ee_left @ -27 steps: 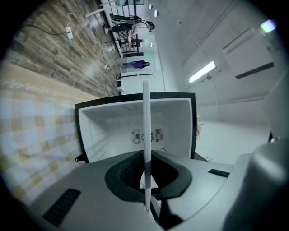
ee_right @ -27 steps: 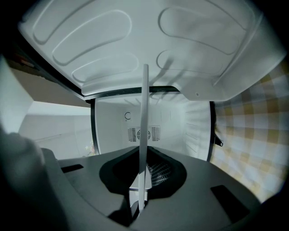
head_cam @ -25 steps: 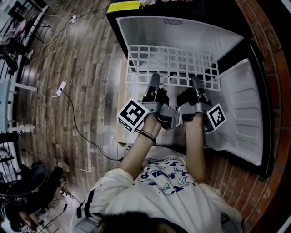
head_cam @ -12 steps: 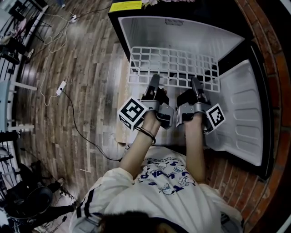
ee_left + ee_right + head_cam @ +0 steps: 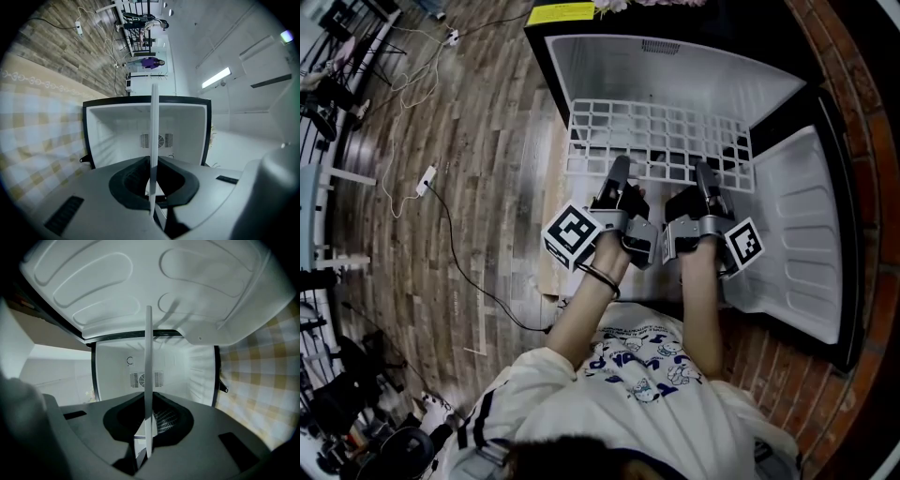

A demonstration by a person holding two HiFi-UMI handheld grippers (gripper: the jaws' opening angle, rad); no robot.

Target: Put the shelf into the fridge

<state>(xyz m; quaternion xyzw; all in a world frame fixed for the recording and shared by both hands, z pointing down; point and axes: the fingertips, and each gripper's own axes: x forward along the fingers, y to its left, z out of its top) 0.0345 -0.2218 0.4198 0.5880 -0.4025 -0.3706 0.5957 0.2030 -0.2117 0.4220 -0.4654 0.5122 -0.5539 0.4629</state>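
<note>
A white wire shelf (image 5: 656, 141) is seen at the open fridge (image 5: 675, 66), at 12 o'clock. Its near edge is pinched by the left tool (image 5: 618, 172) and right tool (image 5: 705, 173). Both sides should be pushed in evenly, clear of the door (image 5: 797, 225) at 3 o'clock.

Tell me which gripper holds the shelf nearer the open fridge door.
The right gripper: it clamps the white shelf beside the door; the left gripper grips farther away.
</note>
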